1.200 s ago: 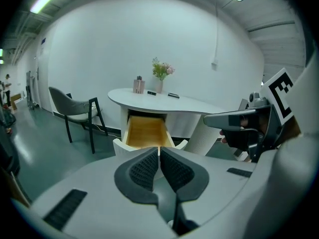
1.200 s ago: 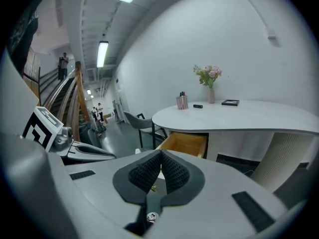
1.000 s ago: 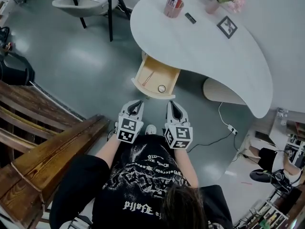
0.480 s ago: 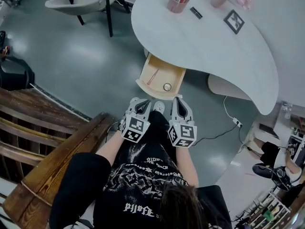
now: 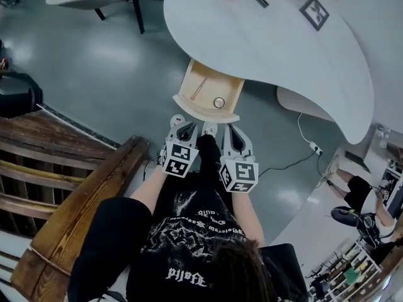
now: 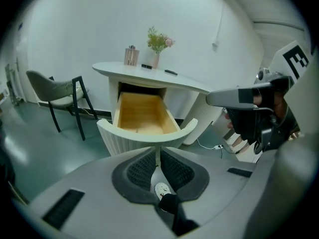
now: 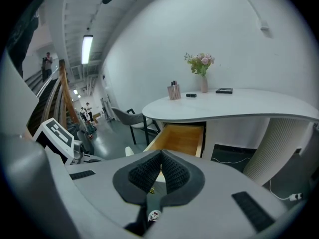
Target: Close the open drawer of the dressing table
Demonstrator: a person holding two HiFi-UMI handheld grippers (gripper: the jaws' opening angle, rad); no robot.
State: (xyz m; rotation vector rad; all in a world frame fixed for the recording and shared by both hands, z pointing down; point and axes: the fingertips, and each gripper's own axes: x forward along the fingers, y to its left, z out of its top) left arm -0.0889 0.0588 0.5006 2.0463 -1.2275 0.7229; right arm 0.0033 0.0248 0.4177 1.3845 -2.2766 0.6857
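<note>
Drawer point(image 5: 208, 96) hangs open under the dressing table point(image 5: 277, 49) at upper centre of the head view, just above the left gripper point(image 5: 184, 128) and right gripper point(image 5: 231, 132), both closed tight on nothing. A push landing off-centre on its curved front could skew the drawer and jam it.

Head view: steeply down on table point(image 5: 271, 49), from well above. Gripper views: low, near, facing drawer point(image 6: 142, 114) front. Sharing drawer, table.
</note>
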